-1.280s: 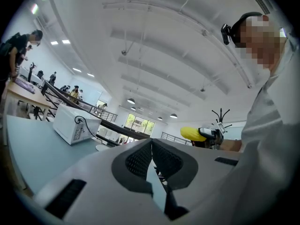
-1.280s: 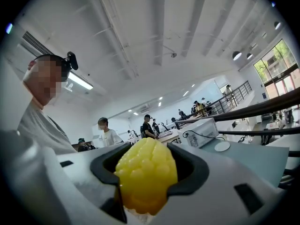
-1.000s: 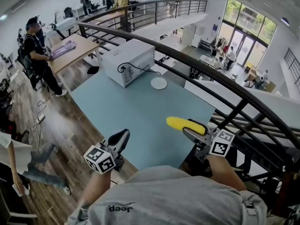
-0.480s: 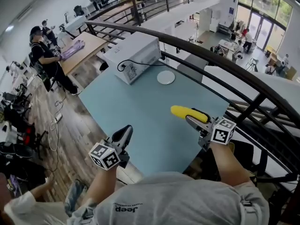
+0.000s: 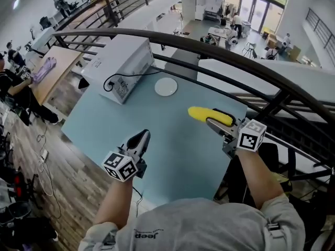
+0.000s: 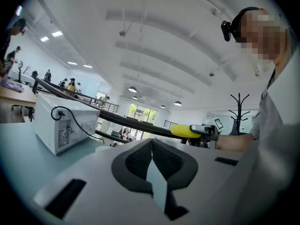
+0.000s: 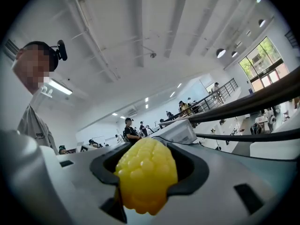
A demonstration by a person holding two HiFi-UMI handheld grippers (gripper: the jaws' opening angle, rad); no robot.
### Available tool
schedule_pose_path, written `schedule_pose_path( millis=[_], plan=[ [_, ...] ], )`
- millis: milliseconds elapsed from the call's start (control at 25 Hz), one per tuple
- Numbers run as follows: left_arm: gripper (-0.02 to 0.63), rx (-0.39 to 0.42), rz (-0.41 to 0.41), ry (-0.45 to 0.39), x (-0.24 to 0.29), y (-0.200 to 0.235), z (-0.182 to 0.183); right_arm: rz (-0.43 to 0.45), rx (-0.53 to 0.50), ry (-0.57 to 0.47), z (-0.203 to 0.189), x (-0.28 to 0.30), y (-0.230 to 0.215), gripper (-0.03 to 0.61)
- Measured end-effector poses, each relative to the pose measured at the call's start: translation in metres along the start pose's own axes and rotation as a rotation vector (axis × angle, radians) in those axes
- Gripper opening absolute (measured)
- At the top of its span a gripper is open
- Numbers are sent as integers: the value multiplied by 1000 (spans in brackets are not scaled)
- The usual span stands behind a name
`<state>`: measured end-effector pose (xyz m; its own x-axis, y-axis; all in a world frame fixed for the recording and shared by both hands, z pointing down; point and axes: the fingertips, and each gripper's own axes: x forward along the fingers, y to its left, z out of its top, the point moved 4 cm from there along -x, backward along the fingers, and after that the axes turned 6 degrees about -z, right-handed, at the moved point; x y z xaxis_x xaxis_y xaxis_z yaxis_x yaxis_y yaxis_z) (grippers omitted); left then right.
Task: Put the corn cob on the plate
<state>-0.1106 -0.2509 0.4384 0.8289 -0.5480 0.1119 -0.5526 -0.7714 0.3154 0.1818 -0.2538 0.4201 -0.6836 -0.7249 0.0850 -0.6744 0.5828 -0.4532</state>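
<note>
A yellow corn cob [image 5: 203, 114] sticks out level over the right part of the pale blue table [image 5: 157, 135], with my right gripper [image 5: 217, 121] shut on its near end. In the right gripper view the cob [image 7: 146, 176] fills the space between the jaws. The small white plate [image 5: 166, 87] lies empty at the table's far edge, ahead and left of the cob. My left gripper [image 5: 140, 139] hovers over the table's near left part, shut with nothing in it; its pads [image 6: 140, 161] meet. From the left gripper view the cob [image 6: 185, 131] shows to the right.
A white microwave [image 5: 118, 61] with a black cable stands on the table's far left, next to the plate. A dark railing [image 5: 220, 46] curves behind and to the right of the table. Wooden floor and other people lie to the left.
Both grippers have moved forward over the table, nearer the plate and a little lower. The corn cob stays in the right gripper. The left gripper stays shut.
</note>
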Motion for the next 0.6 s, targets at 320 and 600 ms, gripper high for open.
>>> schedule_pose_path(
  millis=[320,600],
  plan=[
    [20,-20,37,-29,18,57,-5,60,-56,98,-4,104,-20,249],
    [20,-19,72,-22,41,100,-15,56,-23,176,-25,164,-67,249]
  ],
)
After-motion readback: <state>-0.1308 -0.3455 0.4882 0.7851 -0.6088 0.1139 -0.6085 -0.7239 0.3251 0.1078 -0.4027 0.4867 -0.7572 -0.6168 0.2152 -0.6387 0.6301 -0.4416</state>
